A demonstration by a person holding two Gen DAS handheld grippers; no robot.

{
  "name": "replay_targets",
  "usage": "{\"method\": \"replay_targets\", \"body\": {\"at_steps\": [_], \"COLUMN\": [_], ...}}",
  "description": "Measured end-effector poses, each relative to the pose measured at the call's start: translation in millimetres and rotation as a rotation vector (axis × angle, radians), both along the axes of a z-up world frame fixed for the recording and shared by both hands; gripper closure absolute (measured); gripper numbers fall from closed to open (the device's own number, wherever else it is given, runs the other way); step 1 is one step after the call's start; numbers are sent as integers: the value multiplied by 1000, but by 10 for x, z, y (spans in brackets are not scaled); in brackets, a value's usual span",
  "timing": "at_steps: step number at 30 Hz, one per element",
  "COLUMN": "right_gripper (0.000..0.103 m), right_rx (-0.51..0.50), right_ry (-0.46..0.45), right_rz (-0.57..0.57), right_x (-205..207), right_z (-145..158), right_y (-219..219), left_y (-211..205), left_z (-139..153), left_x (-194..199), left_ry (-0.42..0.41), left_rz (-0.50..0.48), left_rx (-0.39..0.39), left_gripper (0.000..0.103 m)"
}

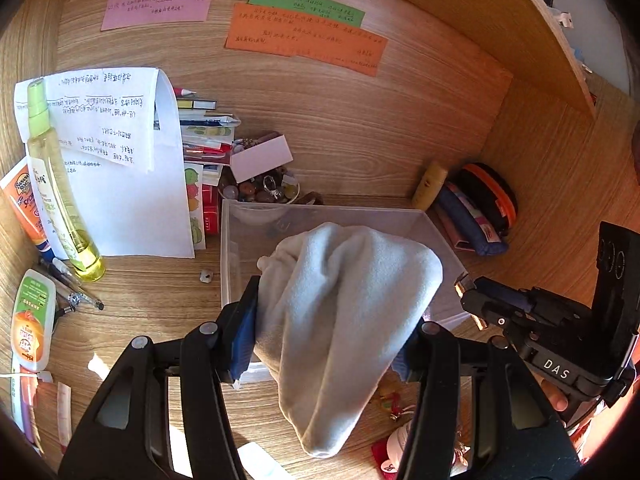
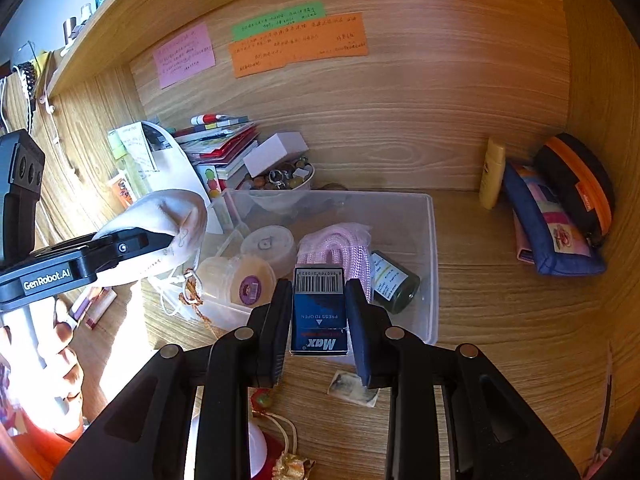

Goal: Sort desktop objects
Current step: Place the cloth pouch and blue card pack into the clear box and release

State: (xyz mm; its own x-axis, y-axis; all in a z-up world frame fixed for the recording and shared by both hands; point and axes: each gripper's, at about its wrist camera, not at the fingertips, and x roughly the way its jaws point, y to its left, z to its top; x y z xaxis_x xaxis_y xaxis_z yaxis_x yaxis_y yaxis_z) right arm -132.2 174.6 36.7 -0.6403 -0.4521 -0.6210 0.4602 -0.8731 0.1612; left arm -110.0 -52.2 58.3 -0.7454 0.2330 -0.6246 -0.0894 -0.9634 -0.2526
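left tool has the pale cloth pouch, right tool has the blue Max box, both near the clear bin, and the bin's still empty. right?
Not quite: the clear bin isn't empty. The right wrist view shows a pink rope bundle, a dark jar and round lidded tubs inside. The rest stands: left tool grips the pale cloth pouch, right tool grips the blue Max box.

Soft matt grey cloth (image 1: 344, 320) hangs over a translucent plastic bin (image 2: 430, 264); a glossy blue cardboard box (image 2: 319, 312) sits between matt black plastic grippers above the wood-grain desk (image 2: 512, 320).
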Motion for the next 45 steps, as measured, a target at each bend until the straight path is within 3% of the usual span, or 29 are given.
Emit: {"method": "replay_targets", "body": {"at_steps": [12,21,27,29,34,41,45], "right_gripper": [78,78,78,78,78,78,66], "right_rx": [33,67,80,83,102,112,118], "right_ry": [-60,-106,-124,-127,-129,-133,-102], "right_rz": [33,70,89,92,89,92,82], "right_x": [-337,-543,-585,-584,-573,-536,-464], "right_z": [-155,-327,-413,-427,-443,-404,-336], "right_y": [-238,-423,-510,-524,-551,-565,-553], "left_y": [-54,-42,-95,-67,16,90,95], "left_z": [-236,-329,-355,-351,-294,-242,-184], "left_x": [-441,-514,-530,-521,-448,-385,-333], "left_ry": [-84,-83,-89,-83,-47,-28,-19], "left_rz": [3,35,44,44,17,-6,-11], "left_rx": [0,-44,-32,-48,-75,-104,-103], "left_gripper": [50,48,46,43,22,22,20]}}
